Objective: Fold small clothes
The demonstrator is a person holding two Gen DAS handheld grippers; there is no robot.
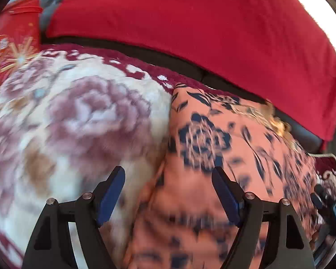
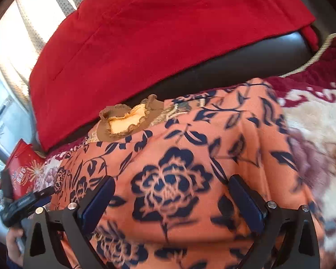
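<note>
well, both tongs hang over an orange garment (image 2: 190,157) printed with dark blue flowers and leaves, which lies spread on a cream and maroon floral blanket (image 1: 78,112). the left tongs (image 1: 169,179) stand with their jaws wide apart and nothing between the blue pads; under them runs the garment's left edge, where the orange cloth meets the blanket's big mauve rose. the right tongs (image 2: 171,190) are likewise spread wide and grip nothing, and a large blue rose of the print shows in the gap between their fingers. whether either pair touches the cloth i cannot tell, as the lower part of both views is smeared by blur.

in the right wrist view the garment's brown ruffled collar (image 2: 127,118) lies at its far end, with a pale yellow lining showing inside it. just beyond the collar is a dark padded backrest (image 2: 235,62), and a red cloth (image 2: 156,33) is draped over it. a red box with gold starburst marks (image 1: 13,38) sits at the blanket's far left corner in the left wrist view. low at the left edge of the right wrist view, a person's hand (image 2: 13,244) grasps a black handle.
</note>
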